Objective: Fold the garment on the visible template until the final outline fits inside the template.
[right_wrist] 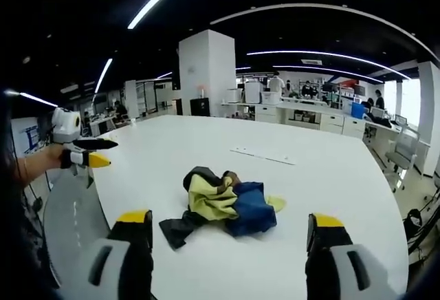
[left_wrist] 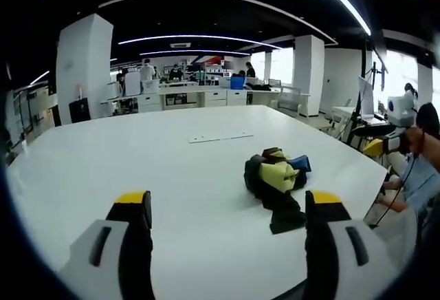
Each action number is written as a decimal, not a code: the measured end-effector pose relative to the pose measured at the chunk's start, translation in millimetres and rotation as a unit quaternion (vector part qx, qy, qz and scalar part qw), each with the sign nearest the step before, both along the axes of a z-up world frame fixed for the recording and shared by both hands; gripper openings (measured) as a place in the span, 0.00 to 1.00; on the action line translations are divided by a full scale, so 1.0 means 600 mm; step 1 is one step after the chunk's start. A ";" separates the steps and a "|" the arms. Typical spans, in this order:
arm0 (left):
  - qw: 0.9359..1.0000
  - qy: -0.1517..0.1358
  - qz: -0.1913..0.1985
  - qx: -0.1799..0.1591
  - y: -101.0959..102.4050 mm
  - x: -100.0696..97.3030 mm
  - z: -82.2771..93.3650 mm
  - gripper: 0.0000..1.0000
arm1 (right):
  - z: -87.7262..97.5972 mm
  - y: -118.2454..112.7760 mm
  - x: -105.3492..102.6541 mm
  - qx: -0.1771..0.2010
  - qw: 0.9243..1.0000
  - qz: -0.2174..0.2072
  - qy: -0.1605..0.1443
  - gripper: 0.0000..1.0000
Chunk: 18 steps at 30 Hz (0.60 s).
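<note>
The garment (right_wrist: 223, 204), a crumpled heap of black, yellow and blue cloth, lies on the white bench (right_wrist: 330, 176) straight ahead of the right tool (right_wrist: 230, 245), between the lines of its two jaws and near their tips; this tool stands spread wide and holds nothing. From the left tool (left_wrist: 230, 224), also spread and empty, the garment (left_wrist: 276, 179) lies ahead and off toward the right jaw, with a black flap trailing back toward that jaw. Judging by how large the heap looks in each view, the right tool seems the nearer and the better lined up for a first grasp, though the margin is small. The heap has no clear long axis yet: it is bunched, with the black tail as the only loose end. A pale flat strip (left_wrist: 221, 137) lies farther off beyond the garment; whether it marks the template cannot be told. In the right gripper view the left tool (right_wrist: 86, 154) shows at the far left, off the bench edge.
</note>
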State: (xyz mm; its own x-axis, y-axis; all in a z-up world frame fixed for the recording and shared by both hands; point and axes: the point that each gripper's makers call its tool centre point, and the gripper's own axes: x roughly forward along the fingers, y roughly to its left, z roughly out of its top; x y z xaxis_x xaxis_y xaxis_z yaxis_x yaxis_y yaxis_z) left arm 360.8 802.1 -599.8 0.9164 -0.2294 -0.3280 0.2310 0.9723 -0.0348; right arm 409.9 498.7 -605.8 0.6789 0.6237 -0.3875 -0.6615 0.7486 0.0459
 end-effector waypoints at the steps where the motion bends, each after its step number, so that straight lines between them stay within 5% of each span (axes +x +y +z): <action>1: 1.000 0.000 -0.001 0.000 -0.001 0.001 0.000 0.89 | 0.000 0.000 -0.001 0.001 1.000 0.000 0.002 0.92; 18: 1.000 -0.014 -0.014 -0.012 0.001 0.027 0.029 0.86 | -0.012 0.003 0.004 0.010 1.000 -0.001 0.023 0.85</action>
State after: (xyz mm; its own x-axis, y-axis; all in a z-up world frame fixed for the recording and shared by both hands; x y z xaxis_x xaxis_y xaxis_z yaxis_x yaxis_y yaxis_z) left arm 377.2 802.7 -582.3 0.9179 -0.2636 -0.2966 0.2601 0.9642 -0.0522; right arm 412.1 500.6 -613.1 0.6614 0.6307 -0.4059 -0.6575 0.7479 0.0907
